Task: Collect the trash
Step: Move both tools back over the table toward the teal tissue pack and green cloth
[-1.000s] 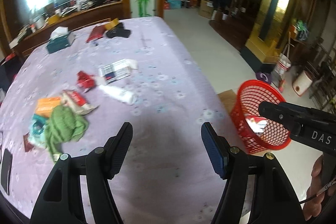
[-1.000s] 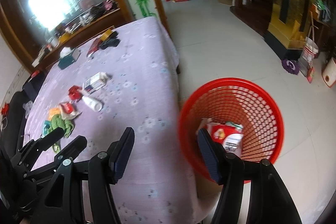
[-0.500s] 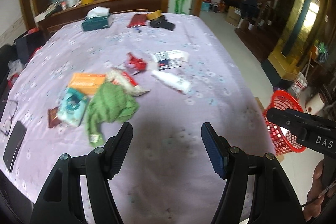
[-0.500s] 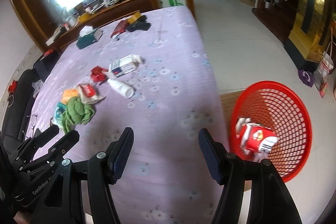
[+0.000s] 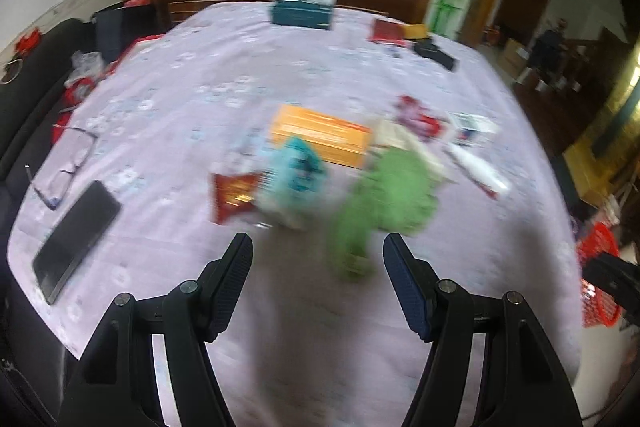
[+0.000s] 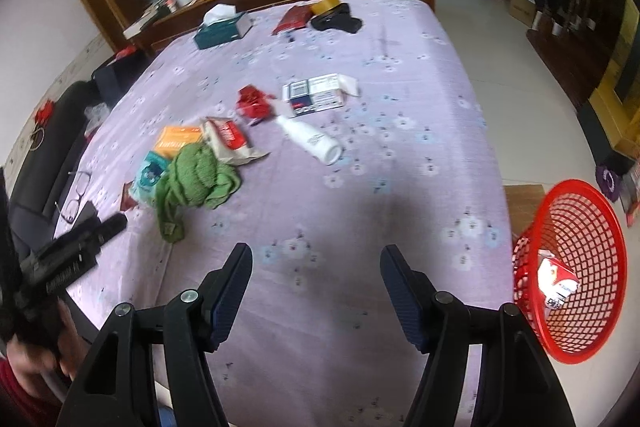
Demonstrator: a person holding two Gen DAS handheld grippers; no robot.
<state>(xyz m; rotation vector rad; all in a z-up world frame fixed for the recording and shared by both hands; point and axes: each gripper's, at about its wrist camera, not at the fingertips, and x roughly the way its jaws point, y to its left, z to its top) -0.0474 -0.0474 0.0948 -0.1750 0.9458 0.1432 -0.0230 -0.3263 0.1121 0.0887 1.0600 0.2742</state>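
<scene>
Lilac flowered cloth (image 6: 400, 39) covers the counter. My left claw (image 5: 318, 281) hangs released, nothing between its jaws, nearer the trash: the crumpled green knitted cloth (image 5: 384, 195) lies just ahead, slightly right. My right claw (image 6: 316, 285), its jaws just widened and empty, sits beside the red mesh basket (image 6: 576, 259).

A red mesh basket (image 6: 576, 267) stands on the floor at 4 o'clock of the table, tilted, holding a red-and-white carton (image 6: 556, 281). On the lilac cloth, trash clusters at 10 o'clock: white bottle (image 6: 310, 140) lying flat, crumpled red wrapper (image 6: 253, 101), orange packet (image 6: 178, 139), teal packet (image 6: 150, 175).
</scene>
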